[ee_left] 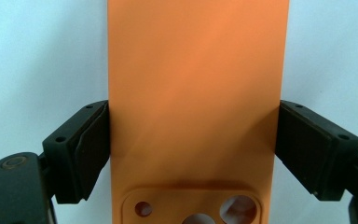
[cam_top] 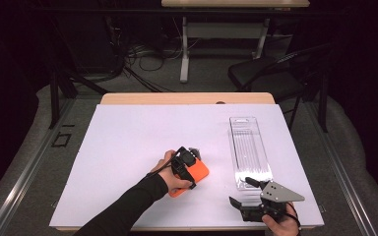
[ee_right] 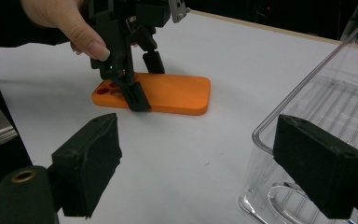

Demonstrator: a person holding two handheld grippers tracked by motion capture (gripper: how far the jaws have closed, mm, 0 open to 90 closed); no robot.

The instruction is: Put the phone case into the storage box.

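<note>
Orange phone case (ee_left: 196, 93) edges pinched by left hand-held gripper (ee_left: 193, 149)

Left gripper (cam_top: 189, 162) down over orange phone case (cam_top: 197, 178) on white table (cam_top: 128, 147), hand wrapped round it. Right gripper (cam_top: 241, 192) w/ jaws apart, at near end of clear plastic tray (cam_top: 248, 147).

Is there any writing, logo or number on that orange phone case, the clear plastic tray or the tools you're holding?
None can be read in these pictures.
Orange phone case: plain, with camera cut-outs and no logo.
Clear tray: moulded ridges, no lettering that can be made out.
Left gripper and right gripper: plain black parts, no labels.
White table cover: blank.
</note>
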